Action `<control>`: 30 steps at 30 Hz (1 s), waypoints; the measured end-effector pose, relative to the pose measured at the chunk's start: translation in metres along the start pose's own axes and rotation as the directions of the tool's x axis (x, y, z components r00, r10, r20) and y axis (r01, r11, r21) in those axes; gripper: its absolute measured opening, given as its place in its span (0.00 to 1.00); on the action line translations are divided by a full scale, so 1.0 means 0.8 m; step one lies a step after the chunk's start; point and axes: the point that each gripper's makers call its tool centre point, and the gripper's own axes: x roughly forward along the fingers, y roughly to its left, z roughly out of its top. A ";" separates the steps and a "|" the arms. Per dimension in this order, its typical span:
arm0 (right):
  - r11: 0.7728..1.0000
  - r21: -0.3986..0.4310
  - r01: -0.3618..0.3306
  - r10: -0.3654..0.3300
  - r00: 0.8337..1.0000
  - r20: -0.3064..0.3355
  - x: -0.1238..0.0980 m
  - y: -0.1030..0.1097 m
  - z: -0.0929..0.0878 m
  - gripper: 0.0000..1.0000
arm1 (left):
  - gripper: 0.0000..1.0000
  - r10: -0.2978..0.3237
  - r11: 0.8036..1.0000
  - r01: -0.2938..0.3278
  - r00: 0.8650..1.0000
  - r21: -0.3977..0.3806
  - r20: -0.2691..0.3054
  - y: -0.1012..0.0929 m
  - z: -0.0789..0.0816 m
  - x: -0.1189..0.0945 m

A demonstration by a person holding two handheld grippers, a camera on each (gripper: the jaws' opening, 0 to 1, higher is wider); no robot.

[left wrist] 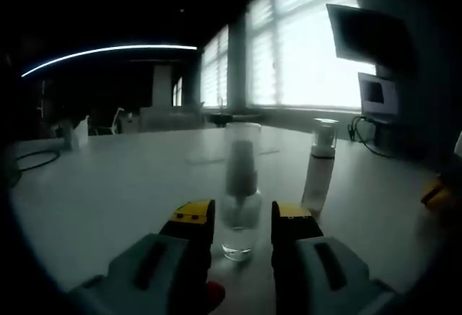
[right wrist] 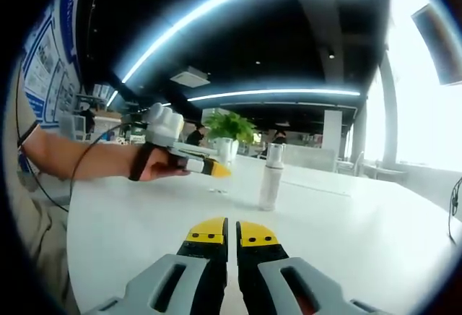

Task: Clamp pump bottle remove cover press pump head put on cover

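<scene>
The white table (left wrist: pixel 108 192) carries everything. In the left gripper view, the left gripper (left wrist: pixel 242 222) stands open, its yellow-tipped jaws either side of a clear pump bottle (left wrist: pixel 240 192) at 12 o'clock; contact is unclear. A white bottle (left wrist: pixel 318 167) stands at 2 o'clock. In the right gripper view, the right gripper (right wrist: pixel 232 234) is nearly closed, holding nothing.

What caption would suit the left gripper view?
Open left gripper straddling a clear capped pump bottle on a white table, a second bottle nearby.
</scene>
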 end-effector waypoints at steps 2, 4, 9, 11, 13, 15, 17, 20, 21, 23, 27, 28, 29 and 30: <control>1.000 0.001 0.000 0.000 1.000 0.001 0.000 0.001 0.001 0.00 | 0.22 -0.002 1.000 0.001 1.000 -0.012 -0.007 0.002 -0.001 0.003; 1.000 0.003 -0.001 0.001 1.000 0.001 0.000 0.001 0.001 0.00 | 0.22 -0.001 1.000 0.000 1.000 -0.021 -0.009 0.006 -0.003 0.008; 1.000 0.002 -0.002 0.002 1.000 0.001 0.000 0.001 0.001 0.00 | 0.21 0.004 0.999 -0.005 1.000 -0.033 -0.012 0.008 -0.006 0.009; 1.000 0.002 -0.002 0.002 1.000 0.001 0.000 0.001 0.001 0.00 | 0.21 0.003 0.999 -0.004 1.000 -0.033 -0.014 0.006 -0.006 0.012; 1.000 0.002 -0.001 0.001 1.000 0.001 0.000 0.000 0.000 0.00 | 0.21 0.004 0.999 -0.004 1.000 -0.035 -0.013 0.005 -0.005 0.014; 1.000 0.001 -0.001 0.001 1.000 0.001 0.000 0.000 0.001 0.00 | 0.21 0.005 0.999 -0.006 1.000 -0.035 -0.013 0.002 -0.006 0.014; 1.000 0.001 0.000 0.000 1.000 0.001 0.000 0.001 0.001 0.00 | 0.19 0.008 0.999 -0.008 1.000 -0.034 -0.014 0.002 -0.006 0.016; 1.000 0.002 -0.002 0.002 1.000 0.002 0.000 0.001 0.001 0.00 | 0.16 0.016 0.999 -0.017 1.000 -0.027 -0.021 0.005 -0.007 0.017; 1.000 0.002 -0.002 0.002 1.000 0.002 0.000 0.000 0.001 0.00 | 0.16 0.018 0.999 -0.019 1.000 -0.030 -0.021 0.005 -0.007 0.017; 1.000 0.003 -0.003 0.003 1.000 0.002 0.000 0.001 0.001 0.00 | 0.16 0.018 0.999 -0.019 1.000 -0.027 -0.020 0.003 -0.007 0.015; 1.000 0.002 -0.002 0.002 1.000 0.002 0.000 0.001 0.001 0.00 | 0.16 0.019 1.000 -0.020 1.000 -0.024 -0.016 0.003 -0.007 0.015; 1.000 0.001 -0.002 0.002 1.000 0.002 0.000 0.001 0.001 0.00 | 0.16 0.017 1.000 -0.017 1.000 -0.020 -0.015 0.002 -0.006 0.014; 1.000 0.001 -0.001 0.001 1.000 0.001 0.000 0.001 0.001 0.00 | 0.16 0.015 1.000 -0.015 1.000 -0.017 -0.014 0.003 -0.007 0.015; 1.000 0.001 -0.002 0.001 1.000 0.001 0.000 0.001 0.001 0.00 | 0.16 0.014 1.000 -0.014 1.000 -0.016 -0.014 0.003 -0.007 0.015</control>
